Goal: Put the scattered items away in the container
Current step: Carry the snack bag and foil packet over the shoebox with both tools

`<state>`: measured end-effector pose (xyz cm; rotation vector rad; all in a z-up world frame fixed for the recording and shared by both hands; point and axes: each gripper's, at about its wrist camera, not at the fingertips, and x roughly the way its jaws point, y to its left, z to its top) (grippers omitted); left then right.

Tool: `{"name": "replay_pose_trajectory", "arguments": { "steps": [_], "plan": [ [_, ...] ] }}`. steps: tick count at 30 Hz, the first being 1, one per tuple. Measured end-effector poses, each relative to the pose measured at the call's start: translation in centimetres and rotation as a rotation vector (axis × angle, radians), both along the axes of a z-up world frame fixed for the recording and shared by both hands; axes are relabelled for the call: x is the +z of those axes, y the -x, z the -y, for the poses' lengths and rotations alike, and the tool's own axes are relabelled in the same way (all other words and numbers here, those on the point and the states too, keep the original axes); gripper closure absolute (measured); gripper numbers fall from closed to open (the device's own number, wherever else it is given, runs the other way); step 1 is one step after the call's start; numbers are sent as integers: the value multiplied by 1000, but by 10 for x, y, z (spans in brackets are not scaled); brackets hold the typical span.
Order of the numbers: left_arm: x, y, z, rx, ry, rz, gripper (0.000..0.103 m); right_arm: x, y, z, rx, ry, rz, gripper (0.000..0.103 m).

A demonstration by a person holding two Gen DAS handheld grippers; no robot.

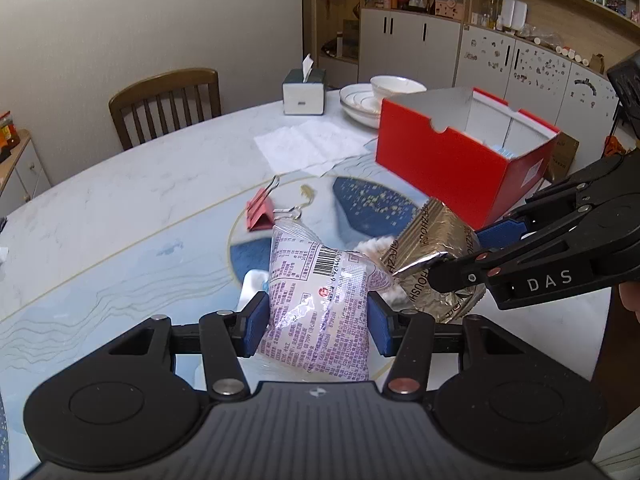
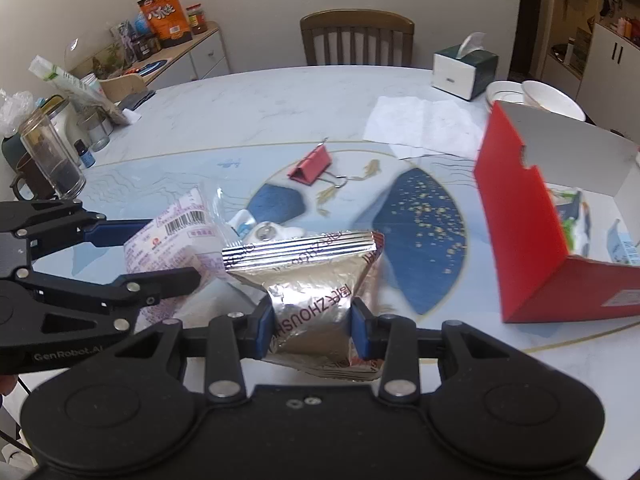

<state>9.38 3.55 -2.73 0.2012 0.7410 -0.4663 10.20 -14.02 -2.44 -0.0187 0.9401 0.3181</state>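
Snack packets first: two of them, one per claw. Left gripper (image 1: 318, 320) is clamped on the pink-printed packet (image 1: 320, 292), which runs lengthwise straight out from its fingers. Right gripper (image 2: 312, 330) pinches the silver foil packet (image 2: 316, 292) around its waist, sealed edge pointing away. Both packets sit just beside each other, low in the middle of each view. One red box (image 2: 532, 240) stands open at the right edge of the frame, clearly nearer the right claw, so I'd guess foil goes in first. On the table (image 1: 120, 208): one red binder clip (image 1: 260, 214) mid-frame, and something small and white under the packets, can't tell what.
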Motion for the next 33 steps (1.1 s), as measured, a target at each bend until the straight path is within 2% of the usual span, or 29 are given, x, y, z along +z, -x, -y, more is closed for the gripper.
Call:
{"name": "replay_pose_trajectory", "arguments": {
  "steps": [14,22,33],
  "plan": [
    [29,-1,56,47,30,50,52,29,-2,69,-34,-45,47,66],
    [43,-10,100,39,38,77,52,46,-11,120,-48,-56,103,66],
    [56,-28,169,-5,26,107,52,58,-31,192,-103,-79,134,66]
  ]
}}
